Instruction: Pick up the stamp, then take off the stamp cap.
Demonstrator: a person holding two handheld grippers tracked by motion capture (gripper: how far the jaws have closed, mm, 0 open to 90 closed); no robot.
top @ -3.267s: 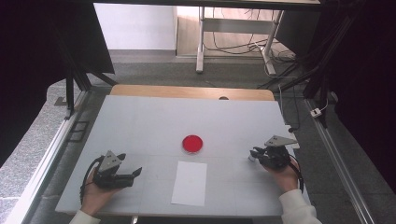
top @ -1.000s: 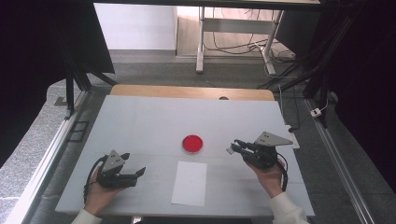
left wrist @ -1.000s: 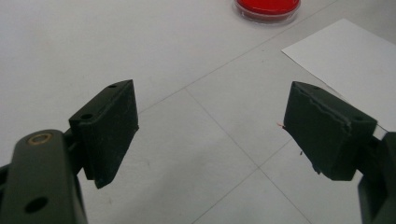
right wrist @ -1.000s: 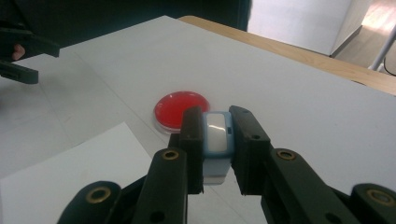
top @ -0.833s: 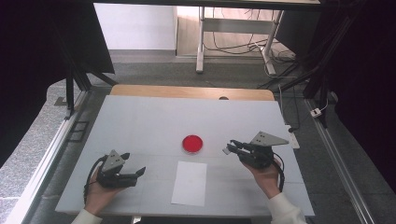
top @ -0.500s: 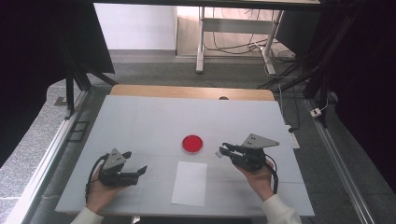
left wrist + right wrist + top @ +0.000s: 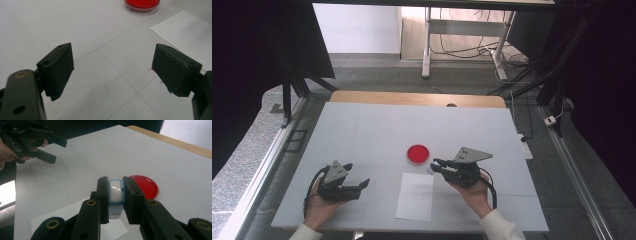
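My right gripper (image 7: 435,165) is shut on a small pale blue block with a white face (image 7: 115,192). It hovers just right of the red round dish (image 7: 417,154) and over the top right corner of a white paper sheet (image 7: 415,196). In the right gripper view the dish (image 7: 146,186) lies just beyond the jaws and the paper (image 7: 118,230) beneath them. My left gripper (image 7: 356,175) rests at the table's front left, open and holding nothing. Between its wide jaws (image 7: 112,67) there is bare tabletop, with the dish (image 7: 142,3) and the paper (image 7: 185,27) farther off.
The grey tabletop (image 7: 377,130) carries thin pencil lines. A wooden strip (image 7: 412,98) runs along its far edge. Metal rails flank both sides, and cables and a power strip (image 7: 526,147) lie off the right edge. The other hand's gripper (image 7: 53,150) appears at the upper left of the right gripper view.
My right gripper has carried the block leftward from the table's right side to beside the red dish. The left gripper has stayed in place.
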